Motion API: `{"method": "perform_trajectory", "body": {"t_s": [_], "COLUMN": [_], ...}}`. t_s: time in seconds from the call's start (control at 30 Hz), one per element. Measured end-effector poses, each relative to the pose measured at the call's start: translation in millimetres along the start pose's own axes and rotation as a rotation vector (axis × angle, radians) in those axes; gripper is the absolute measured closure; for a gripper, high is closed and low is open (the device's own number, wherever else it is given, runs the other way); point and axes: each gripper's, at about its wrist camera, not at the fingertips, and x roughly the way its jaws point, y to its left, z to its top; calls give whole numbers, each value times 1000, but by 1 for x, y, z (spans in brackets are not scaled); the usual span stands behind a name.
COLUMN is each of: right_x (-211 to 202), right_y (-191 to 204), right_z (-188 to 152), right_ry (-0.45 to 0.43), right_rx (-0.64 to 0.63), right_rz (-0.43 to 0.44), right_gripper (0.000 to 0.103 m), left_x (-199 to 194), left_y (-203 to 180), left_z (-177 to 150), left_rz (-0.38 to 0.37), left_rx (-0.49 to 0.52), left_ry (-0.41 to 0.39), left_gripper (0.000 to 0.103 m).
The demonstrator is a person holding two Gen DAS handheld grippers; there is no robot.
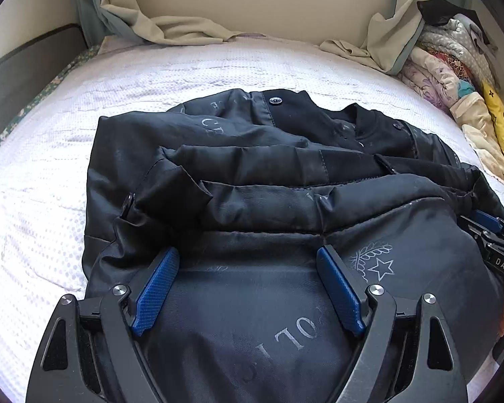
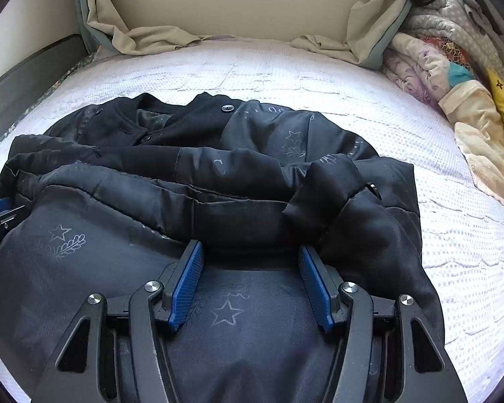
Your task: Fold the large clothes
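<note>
Left gripper point(image 1: 248, 262) has its blue pads spread wide apart over the near flap of the black jacket point(image 1: 252, 168), gripping nothing, and the right gripper point(image 2: 250, 255) is the same, pads apart above the star-printed lining. The jacket sits bunched in the middle of both frames on the white textured bedspread point(image 1: 43, 168), lining side up at the bottom edge. My worry is that the lining looks slick and puffy, so a pinch could catch only the top layer and the fold would slide or lump up; the loose sleeve end point(image 2: 322, 191) at center right could also flop out. Room-wise, left to right: a dark bed rail point(image 1: 20, 67) upper left, beige curtains point(image 1: 171, 27) along the top, a pile of patterned bedding point(image 2: 453, 77) upper right.
</note>
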Motion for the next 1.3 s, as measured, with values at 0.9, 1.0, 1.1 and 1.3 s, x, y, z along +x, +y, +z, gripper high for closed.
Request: {"method": "perform_trajectory", "body": {"t_s": [0.9,1.0,1.1,1.3], "right_x": [-43,-36,-14,7], "right_y": [-56,-67,-82,-92], "right_z": [23,22,16,4], "right_ry": [-60,-36,46,96], "right_rx": [144,169,240,276], "right_rz": [-103,-92,-10,56], "right_gripper": [57,56,52,47], "left_x": [-5,0,4,11], "left_y": [36,41,39,32], "left_z": [28,26,25,18], "left_rz": [-31,-49,-47,-16], "left_rx": [-111,-138,-131,-95], "left_ry": [31,49,50,21], "left_gripper": [20,20,19,19]}}
